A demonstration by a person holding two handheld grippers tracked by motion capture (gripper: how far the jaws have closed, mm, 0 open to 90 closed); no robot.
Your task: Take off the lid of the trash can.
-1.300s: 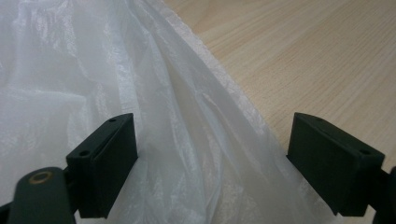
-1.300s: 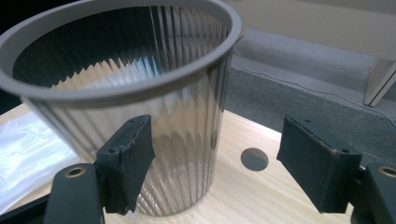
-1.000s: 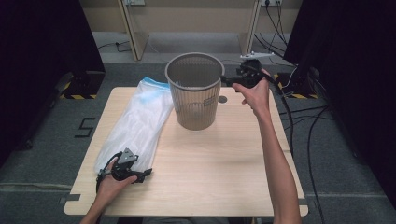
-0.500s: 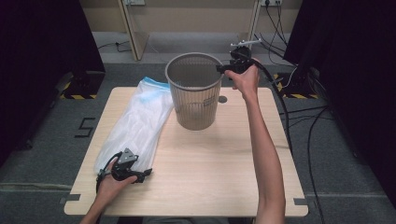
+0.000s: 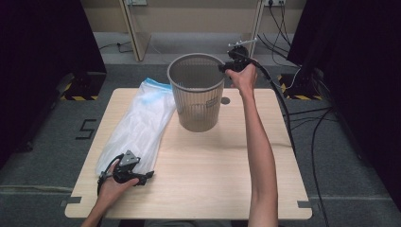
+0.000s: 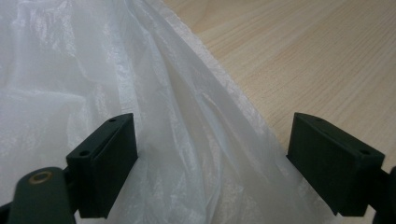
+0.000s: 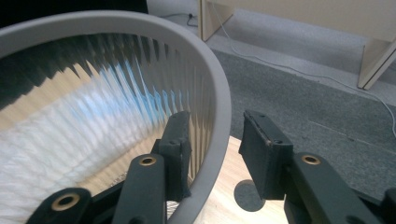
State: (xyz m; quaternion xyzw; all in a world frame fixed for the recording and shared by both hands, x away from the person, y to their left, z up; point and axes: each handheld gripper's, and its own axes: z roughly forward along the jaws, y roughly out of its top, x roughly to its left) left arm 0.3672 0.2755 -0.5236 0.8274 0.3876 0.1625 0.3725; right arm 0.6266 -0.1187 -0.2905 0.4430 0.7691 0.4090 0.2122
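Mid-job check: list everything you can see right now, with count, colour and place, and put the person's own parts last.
Wastebasket: one, grey, slatted, far middle of the table.
Plastic bag: one, translucent white with a blue end, lying flat left of the wastebasket.
Table: one, light wood.
Round hole: one, in the tabletop right of the wastebasket.
Cables: several, black, on the grey floor at right.
Left gripper: one, black, jaws open around the bag's near edge.
Right gripper: one, black, jaws open either side of the wastebasket rim.
Forearms: two, entering from the bottom.
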